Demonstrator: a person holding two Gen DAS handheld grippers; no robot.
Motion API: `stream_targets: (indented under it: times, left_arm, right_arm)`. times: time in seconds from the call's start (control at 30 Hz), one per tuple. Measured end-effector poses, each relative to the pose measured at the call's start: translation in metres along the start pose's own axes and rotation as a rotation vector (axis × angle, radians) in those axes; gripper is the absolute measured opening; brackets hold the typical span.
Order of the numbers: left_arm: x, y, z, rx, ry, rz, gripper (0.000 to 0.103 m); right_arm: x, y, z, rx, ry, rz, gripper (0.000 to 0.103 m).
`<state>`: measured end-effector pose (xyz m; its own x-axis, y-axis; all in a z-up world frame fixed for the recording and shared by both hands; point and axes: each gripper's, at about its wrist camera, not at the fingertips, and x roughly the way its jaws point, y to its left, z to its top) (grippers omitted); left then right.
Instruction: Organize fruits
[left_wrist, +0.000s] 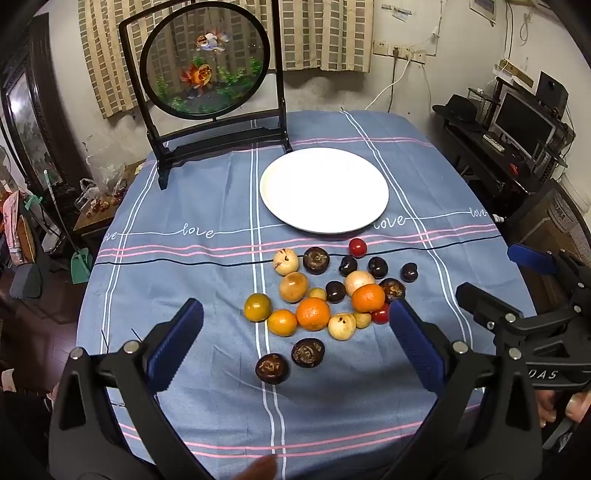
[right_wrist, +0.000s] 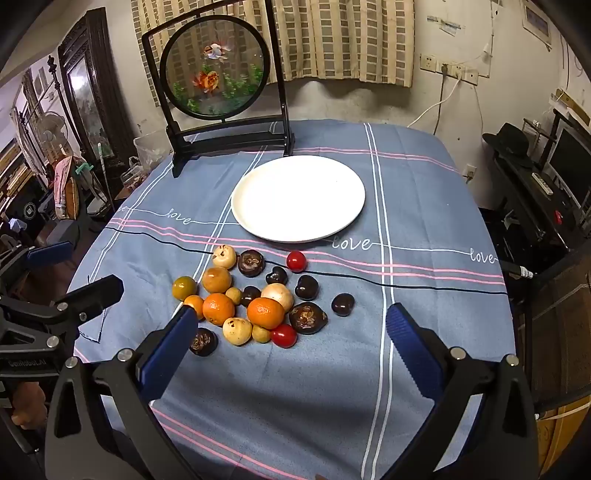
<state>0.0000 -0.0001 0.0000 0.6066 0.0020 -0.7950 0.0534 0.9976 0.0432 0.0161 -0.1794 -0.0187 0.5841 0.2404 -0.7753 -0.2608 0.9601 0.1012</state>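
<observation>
While nothing is yet lifted, I record the following.

Left tongs (left_wrist: 295, 328): spread wide, nothing between the blue pads, tilted down at the table (left_wrist: 207, 413).

Right tongs (right_wrist: 291, 328): likewise spread wide and empty, tilted down the same way.

Fruits (left_wrist: 325, 295): 1 loose cluster on the blue tablecloth, all short of the white plate (left_wrist: 324, 190); oranges, pale round fruits, dark brown ones and 2 small red ones.

Plate: bare, standing beyond the cluster, just past the farthest red fruit (left_wrist: 357, 247).

Key relation, left side: the 2 dark fruits (left_wrist: 308, 352) nearest me lie straight ahead between the left pads, apart from the rest of the cluster.

Key relation, right side: the cluster sits ahead and toward the left pad; 1 dark fruit (right_wrist: 203, 341) is partly hidden behind that pad. A lone dark fruit (right_wrist: 342, 304) sits closer to centre.

Judgement: the left tongs are better lined up for the near pair; the right suits the lone dark fruit.

Risk: round fruits, likely to roll if nudged.
</observation>
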Motion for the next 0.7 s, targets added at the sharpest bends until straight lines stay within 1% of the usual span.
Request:
stream_targets:
  times: [0.53,0.57,0.7]
  left_arm:
    - [-0.0019,0.0021,-0.0010,-0.011,-0.001,-0.001,0.101]
    - [-0.0021,0.0019,-0.0009,-0.009,0.000,-0.001,0.101]
    - [-0.0022,0.0023,-0.0018,-0.006,0.000,-0.001,0.101]
  right_arm:
    - [-0.0020,0.0042,0.0055,0.002,-0.011,0.022,0.102]
    - [-0.0054,0.0019,-0.0003,-0.001,-0.022,0.031,0.102]
    - [-0.0055,0.0011,-0.0002,-0.001,-0.026,0.038,0.102]
